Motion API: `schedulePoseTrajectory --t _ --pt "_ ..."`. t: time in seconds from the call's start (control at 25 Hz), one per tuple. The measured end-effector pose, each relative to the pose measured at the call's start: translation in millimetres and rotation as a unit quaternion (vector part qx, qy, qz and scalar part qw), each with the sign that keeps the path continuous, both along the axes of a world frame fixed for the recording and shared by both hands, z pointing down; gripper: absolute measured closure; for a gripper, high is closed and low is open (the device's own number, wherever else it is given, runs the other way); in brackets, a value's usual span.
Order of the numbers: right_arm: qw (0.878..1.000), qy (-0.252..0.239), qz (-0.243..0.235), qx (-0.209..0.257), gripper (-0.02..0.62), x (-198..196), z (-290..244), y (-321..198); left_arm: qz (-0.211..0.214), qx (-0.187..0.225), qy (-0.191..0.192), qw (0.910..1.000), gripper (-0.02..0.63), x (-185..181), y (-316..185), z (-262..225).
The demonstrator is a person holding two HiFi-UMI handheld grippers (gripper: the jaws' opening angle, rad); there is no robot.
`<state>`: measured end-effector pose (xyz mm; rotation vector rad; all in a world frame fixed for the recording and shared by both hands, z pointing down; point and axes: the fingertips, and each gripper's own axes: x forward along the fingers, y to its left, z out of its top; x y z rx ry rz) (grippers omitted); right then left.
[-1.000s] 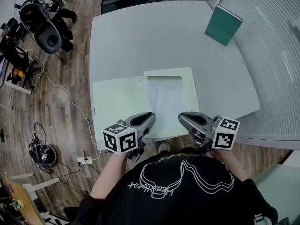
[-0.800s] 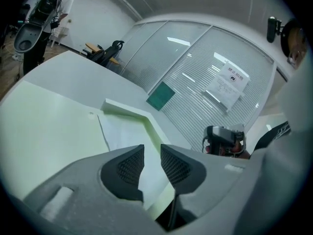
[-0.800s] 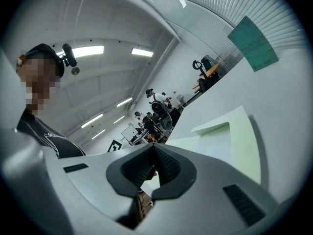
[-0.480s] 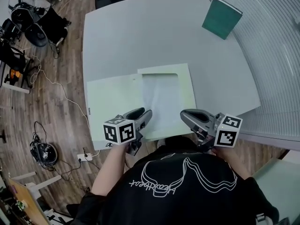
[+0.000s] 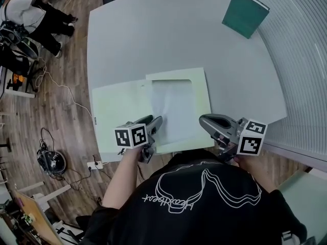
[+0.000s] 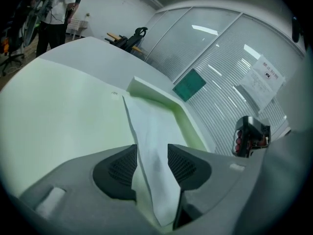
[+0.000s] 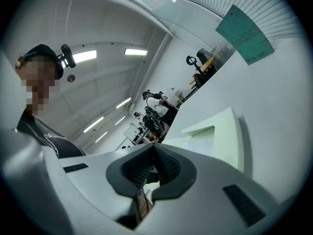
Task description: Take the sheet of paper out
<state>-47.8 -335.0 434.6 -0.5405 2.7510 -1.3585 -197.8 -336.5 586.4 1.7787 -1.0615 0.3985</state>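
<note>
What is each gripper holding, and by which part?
Nothing. The left gripper is opening its jaws around the near end of the thin white paper sheet; the right gripper is shut, empty.

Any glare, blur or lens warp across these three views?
Head view: sharp, evenly lit, and the table edges bow slightly. Left gripper view: strong fisheye, dark corners, bright reflections on the glass wall, and the sheet of paper looks soft up close. Right gripper view: same fisheye, bright ceiling light strips, no obvious motion blur.
</note>
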Motion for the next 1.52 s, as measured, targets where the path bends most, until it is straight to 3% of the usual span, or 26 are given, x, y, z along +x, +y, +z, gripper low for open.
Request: schedulePoseTrajectory --t 0.72,1.16,1.52 --pt "0.999 -0.018 -0.024 -0.019 0.586 8 20 -5 -0.047 -0.040 0.000 0.9981 0.427 1 6 22" --pt "0.998 -0.035 -0.045 -0.011 0.586 16 17 -19 -0.102 -0.052 -0.018 0.9933 0.584 -2 -5 26" --pt "0.998 -0.054 -0.020 -0.029 0.586 5 5 -14 -0.082 -0.049 -0.030 0.9950 0.592 -18 -7 26"
